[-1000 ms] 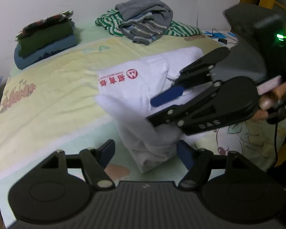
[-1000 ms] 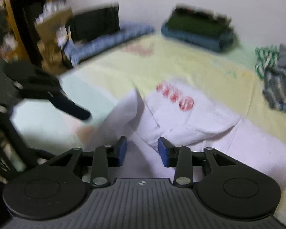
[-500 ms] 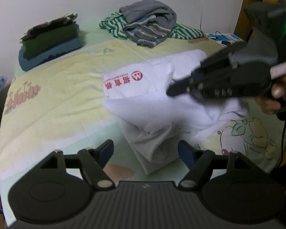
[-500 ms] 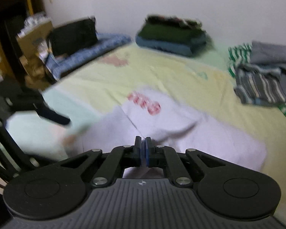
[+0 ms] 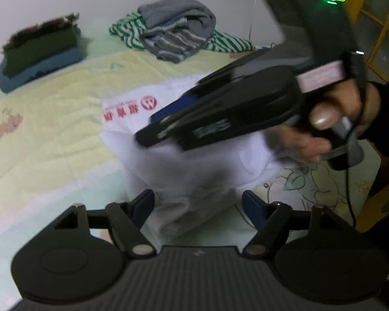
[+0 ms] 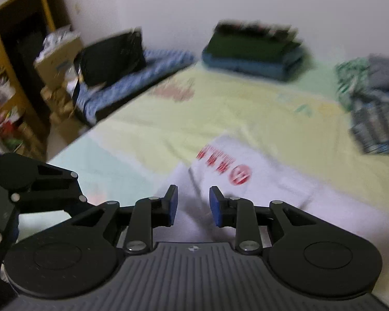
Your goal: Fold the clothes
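A white garment with a red logo lies partly folded on the bed. My left gripper stands wide at its near bunched end, with the cloth in the gap but not pressed; its jaws are closing slightly. A hand holds my right gripper over the garment's middle, pointing left. In the right wrist view, the right gripper has its jaws opening. The white garment shows under and between the pads without being gripped. The logo lies just beyond the right pad.
A folded stack of dark green and blue clothes sits at the far left by the wall. A heap of striped and grey clothes lies at the back. The yellow-green sheet spreads to the left. Beyond the bed edge stand a shelf and a black bag.
The right gripper shut half a second ago and now stands apart again. It has shifted over the garment, towards the left gripper's camera. The left gripper has stayed in place.
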`<move>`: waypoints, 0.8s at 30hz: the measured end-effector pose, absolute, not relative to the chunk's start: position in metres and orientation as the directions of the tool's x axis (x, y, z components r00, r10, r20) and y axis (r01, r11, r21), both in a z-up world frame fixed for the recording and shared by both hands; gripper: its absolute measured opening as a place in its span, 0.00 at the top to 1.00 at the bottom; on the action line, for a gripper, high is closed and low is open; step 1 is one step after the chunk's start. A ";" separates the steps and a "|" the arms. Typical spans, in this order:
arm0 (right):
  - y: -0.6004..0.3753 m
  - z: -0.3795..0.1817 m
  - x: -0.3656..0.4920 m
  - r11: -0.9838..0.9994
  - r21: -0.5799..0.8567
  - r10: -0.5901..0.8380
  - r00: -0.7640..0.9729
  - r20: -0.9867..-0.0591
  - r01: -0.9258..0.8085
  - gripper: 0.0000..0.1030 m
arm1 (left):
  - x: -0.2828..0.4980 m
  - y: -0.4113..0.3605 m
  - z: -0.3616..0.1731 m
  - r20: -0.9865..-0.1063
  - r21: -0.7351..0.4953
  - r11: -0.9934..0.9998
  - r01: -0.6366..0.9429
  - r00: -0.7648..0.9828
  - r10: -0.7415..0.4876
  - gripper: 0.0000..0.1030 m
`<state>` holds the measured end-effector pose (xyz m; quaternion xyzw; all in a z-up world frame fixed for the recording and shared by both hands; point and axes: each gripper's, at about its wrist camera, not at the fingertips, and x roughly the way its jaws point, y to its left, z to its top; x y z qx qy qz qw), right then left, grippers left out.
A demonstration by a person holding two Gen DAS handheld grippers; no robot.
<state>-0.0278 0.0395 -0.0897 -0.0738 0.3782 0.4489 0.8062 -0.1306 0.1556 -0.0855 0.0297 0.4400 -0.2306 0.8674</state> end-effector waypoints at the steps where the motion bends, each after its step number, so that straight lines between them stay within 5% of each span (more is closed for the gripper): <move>1: 0.043 -0.094 -0.025 0.581 0.233 0.667 0.293 -0.685 -0.780 0.72 | -0.130 0.155 -0.091 -0.788 -0.148 0.895 0.420 0.496 -0.363 0.31; 2: 0.045 -0.097 -0.023 0.578 0.244 0.667 0.279 -0.690 -0.779 0.73 | -0.130 0.155 -0.096 -0.795 -0.139 0.899 0.416 0.494 -0.352 0.34; 4: 0.038 -0.094 -0.024 0.583 0.261 0.674 0.278 -0.685 -0.769 0.99 | -0.133 0.156 -0.102 -0.801 -0.115 0.905 0.408 0.500 -0.328 0.35; 12: 0.012 -0.083 -0.027 0.596 0.301 0.683 0.272 -0.678 -0.745 0.99 | -0.139 0.152 -0.107 -0.810 -0.062 0.903 0.425 0.507 -0.295 0.36; 15: 0.020 -0.089 -0.024 0.598 0.323 0.699 0.280 -0.658 -0.734 0.87 | -0.139 0.150 -0.108 -0.815 -0.027 0.892 0.452 0.507 -0.282 0.32; 18: 0.034 -0.097 -0.022 0.581 0.329 0.713 0.271 -0.646 -0.745 0.57 | -0.139 0.149 -0.108 -0.818 -0.011 0.882 0.471 0.503 -0.279 0.32; 20: 0.036 -0.098 -0.022 0.578 0.318 0.710 0.270 -0.650 -0.752 0.66 | -0.139 0.149 -0.107 -0.820 -0.008 0.878 0.478 0.499 -0.280 0.33; 21: 0.035 -0.097 -0.022 0.580 0.310 0.705 0.274 -0.654 -0.753 0.89 | -0.138 0.150 -0.106 -0.819 -0.016 0.879 0.477 0.498 -0.285 0.35; 22: 0.034 -0.096 -0.023 0.582 0.302 0.700 0.277 -0.658 -0.755 0.99 | -0.138 0.151 -0.105 -0.818 -0.021 0.878 0.477 0.497 -0.290 0.36; 24: 0.031 -0.095 -0.024 0.587 0.286 0.690 0.283 -0.666 -0.758 1.00 | -0.139 0.152 -0.103 -0.814 -0.036 0.874 0.485 0.493 -0.307 0.36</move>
